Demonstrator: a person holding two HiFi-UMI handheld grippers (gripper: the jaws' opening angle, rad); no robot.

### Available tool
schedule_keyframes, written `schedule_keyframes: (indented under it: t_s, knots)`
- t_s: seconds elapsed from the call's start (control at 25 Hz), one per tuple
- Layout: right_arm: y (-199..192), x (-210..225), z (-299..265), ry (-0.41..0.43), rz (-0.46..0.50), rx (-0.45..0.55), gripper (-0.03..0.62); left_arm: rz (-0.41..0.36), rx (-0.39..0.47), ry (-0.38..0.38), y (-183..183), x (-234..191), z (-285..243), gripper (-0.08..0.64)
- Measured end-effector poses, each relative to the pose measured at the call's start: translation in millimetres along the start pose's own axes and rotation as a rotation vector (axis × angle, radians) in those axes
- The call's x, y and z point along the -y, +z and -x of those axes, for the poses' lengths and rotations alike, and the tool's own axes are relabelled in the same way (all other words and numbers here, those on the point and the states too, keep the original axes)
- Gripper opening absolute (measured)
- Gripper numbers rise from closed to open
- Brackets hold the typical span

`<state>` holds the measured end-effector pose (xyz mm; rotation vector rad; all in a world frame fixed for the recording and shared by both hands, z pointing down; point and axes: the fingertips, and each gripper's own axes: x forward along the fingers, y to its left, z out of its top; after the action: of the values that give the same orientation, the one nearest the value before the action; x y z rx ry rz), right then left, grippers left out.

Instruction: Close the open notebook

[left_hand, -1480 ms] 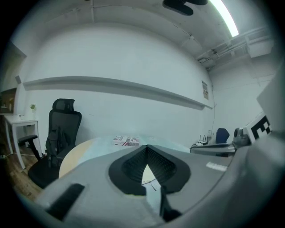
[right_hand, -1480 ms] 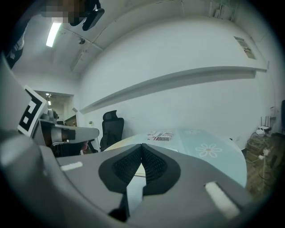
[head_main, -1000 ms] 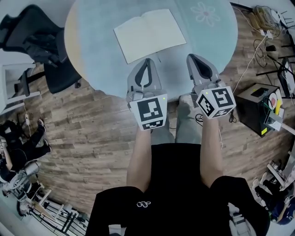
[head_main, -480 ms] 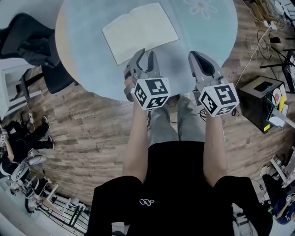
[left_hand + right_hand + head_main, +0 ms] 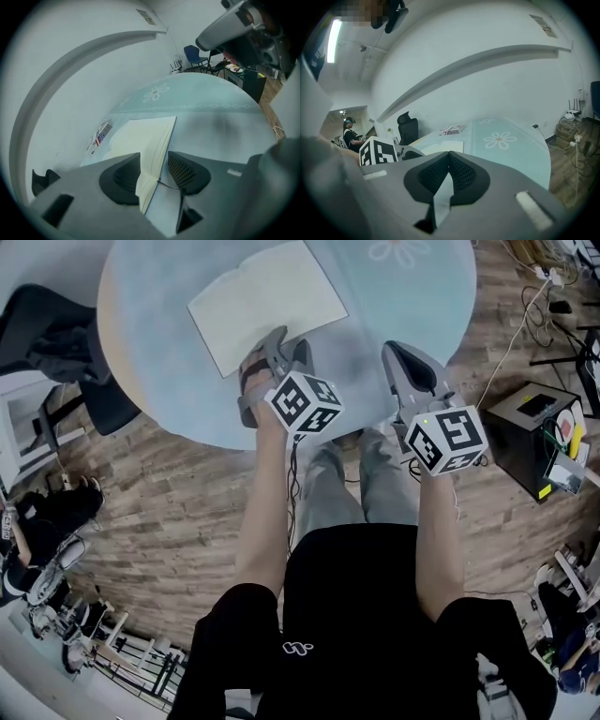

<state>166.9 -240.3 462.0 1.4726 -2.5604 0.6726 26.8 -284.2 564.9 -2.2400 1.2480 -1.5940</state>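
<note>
The open notebook lies flat with blank cream pages on the round pale blue table. My left gripper reaches over the table's near side to the notebook's near edge. In the left gripper view its jaws are opening and stand apart on either side of the notebook's near edge at the spine, where a thin dark ribbon hangs out. The pads do not press on it. My right gripper hovers over bare table to the right of the notebook. Its jaws are shut with nothing between them.
A black office chair stands left of the table. A black box and cables lie on the wooden floor at the right. A small printed stack sits at the table's far side, beyond a flower print.
My left gripper moved forward and down to the notebook's near edge, rolled, and its jaws went from shut to wide apart. The right gripper shifted slightly, still shut.
</note>
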Motion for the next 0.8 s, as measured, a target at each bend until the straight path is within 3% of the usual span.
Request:
schedule_keyframes:
  t_s: [0.28, 0.48, 0.68, 0.8]
  knots:
    - [-4, 13, -3, -0.001, -0.012, -0.018, 0.011, -0.039, -0.109, 0.001, -7, 3, -21, 0.190]
    - [0, 14, -9, 0.013, -0.010, -0.026, 0.011, -0.144, -0.160, 0.012, -9, 4, -26, 0.187]
    - [-2, 17, -13, 0.024, -0.011, -0.038, 0.011, -0.282, -0.198, 0.085, -5, 11, -27, 0.127]
    - [-2, 16, -14, 0.031, -0.006, -0.043, 0.011, -0.299, -0.200, 0.128, -7, 17, -26, 0.075]
